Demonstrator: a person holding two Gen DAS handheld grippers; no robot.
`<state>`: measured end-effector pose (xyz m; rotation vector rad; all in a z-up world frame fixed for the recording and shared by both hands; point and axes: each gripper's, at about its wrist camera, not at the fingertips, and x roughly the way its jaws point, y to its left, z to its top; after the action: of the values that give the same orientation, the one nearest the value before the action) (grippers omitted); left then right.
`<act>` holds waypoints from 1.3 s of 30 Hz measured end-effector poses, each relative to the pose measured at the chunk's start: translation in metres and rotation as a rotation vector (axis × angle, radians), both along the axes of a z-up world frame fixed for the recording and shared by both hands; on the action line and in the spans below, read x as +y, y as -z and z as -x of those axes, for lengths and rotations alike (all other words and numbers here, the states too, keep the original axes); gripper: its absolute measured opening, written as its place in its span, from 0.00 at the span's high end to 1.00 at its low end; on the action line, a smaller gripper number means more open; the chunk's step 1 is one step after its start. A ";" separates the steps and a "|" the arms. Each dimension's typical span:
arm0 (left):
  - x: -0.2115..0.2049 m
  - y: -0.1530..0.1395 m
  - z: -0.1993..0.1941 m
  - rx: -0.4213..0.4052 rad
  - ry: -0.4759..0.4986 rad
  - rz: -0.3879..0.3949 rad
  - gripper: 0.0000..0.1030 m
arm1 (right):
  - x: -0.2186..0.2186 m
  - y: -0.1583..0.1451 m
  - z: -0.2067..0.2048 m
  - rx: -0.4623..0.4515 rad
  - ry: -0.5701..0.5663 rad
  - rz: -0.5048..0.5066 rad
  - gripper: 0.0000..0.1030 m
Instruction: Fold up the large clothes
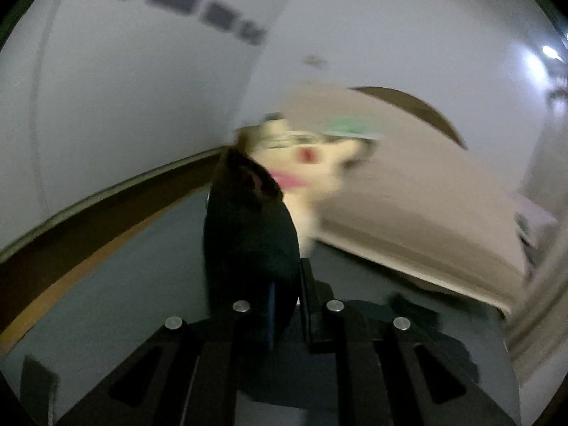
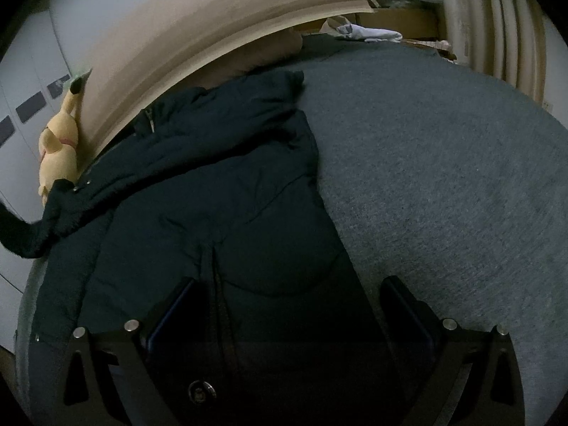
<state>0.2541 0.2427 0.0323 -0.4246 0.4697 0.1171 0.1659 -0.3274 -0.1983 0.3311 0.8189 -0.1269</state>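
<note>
A: The left gripper (image 1: 284,284) is clamped on a fold of the dark jacket (image 2: 213,184), which lies on the grey bed (image 2: 443,177) by the headboard (image 2: 213,25).

B: The right gripper (image 2: 291,305) gapes wide above the jacket, gripping nothing. It should pin the body while the left carries its fold across. No readable label or writing.

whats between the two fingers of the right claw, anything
In the right wrist view the right claw stands open over the dark jacket; jacket fabric fills the gap between its fingers, lying on the grey bed cover. Pads not pressing it.
</note>
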 end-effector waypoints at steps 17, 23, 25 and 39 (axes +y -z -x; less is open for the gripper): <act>-0.293 0.043 -0.057 0.210 0.459 -0.190 0.81 | -0.011 0.000 0.007 -0.058 0.000 -0.091 0.00; -0.308 0.089 -0.067 0.392 0.498 -0.143 0.39 | -0.011 0.000 0.008 -0.064 0.001 -0.100 0.00; -0.301 0.086 -0.066 0.413 0.500 -0.134 0.32 | -0.011 0.000 0.008 -0.063 0.001 -0.097 0.00; -0.110 0.149 0.078 0.244 -0.033 -0.191 0.16 | -0.003 -0.023 0.007 -0.024 0.019 -0.073 0.03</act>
<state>0.1759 0.1326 -0.1163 -0.2314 0.6850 0.2449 0.1590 -0.3304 -0.1755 0.4083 0.7976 -0.1108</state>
